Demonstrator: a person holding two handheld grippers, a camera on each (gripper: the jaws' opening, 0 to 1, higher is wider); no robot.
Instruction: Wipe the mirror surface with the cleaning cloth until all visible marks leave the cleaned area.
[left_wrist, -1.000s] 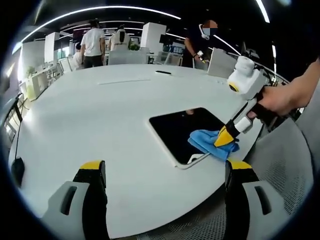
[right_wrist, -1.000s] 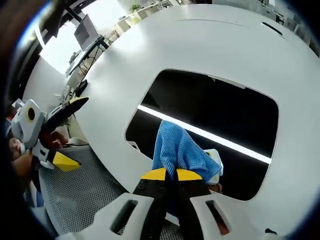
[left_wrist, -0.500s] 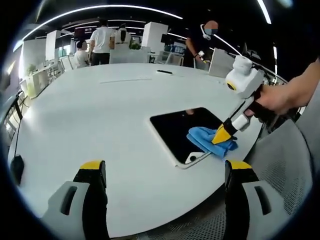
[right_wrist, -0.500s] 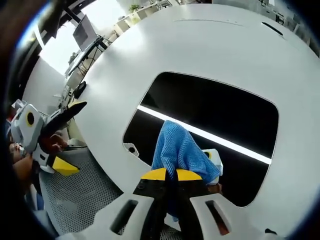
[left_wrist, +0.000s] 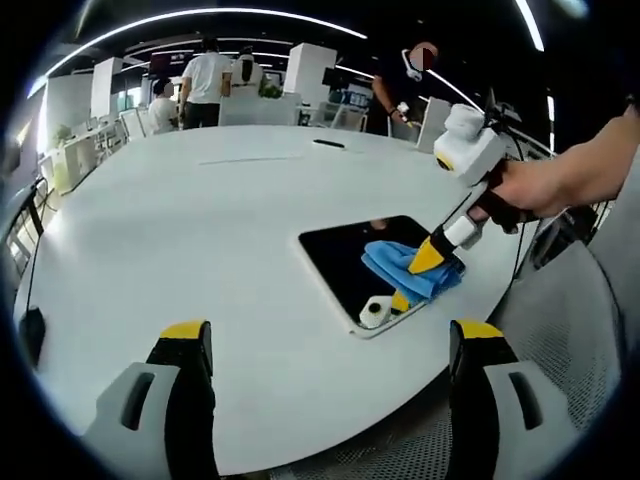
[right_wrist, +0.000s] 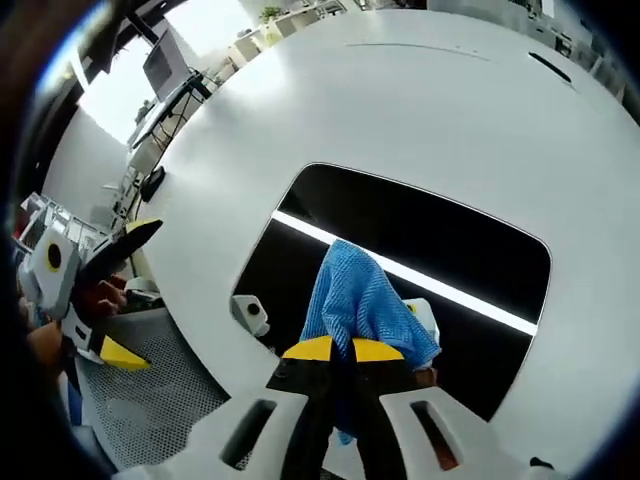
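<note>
The cleaning cloth (right_wrist: 365, 305) is seen as a blue woven fabric with a fine, rough texture; the mirror (right_wrist: 440, 250) is shown as dark, glossy glass in which a ceiling light is reflected; the table (left_wrist: 190, 230) is seen as a smooth, white, slightly shiny surface; the grey chair seat (right_wrist: 150, 400) is made of perforated mesh.

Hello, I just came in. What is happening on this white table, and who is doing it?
A person is wiping a mirror that lies flat on a white round table. The right claw is shut on a blue cleaning cloth and presses it onto the dark glass near the mirror's edge closest to the person. The left claw is open, holds nothing and hovers above the table's near edge. Other people stand in the background.
</note>
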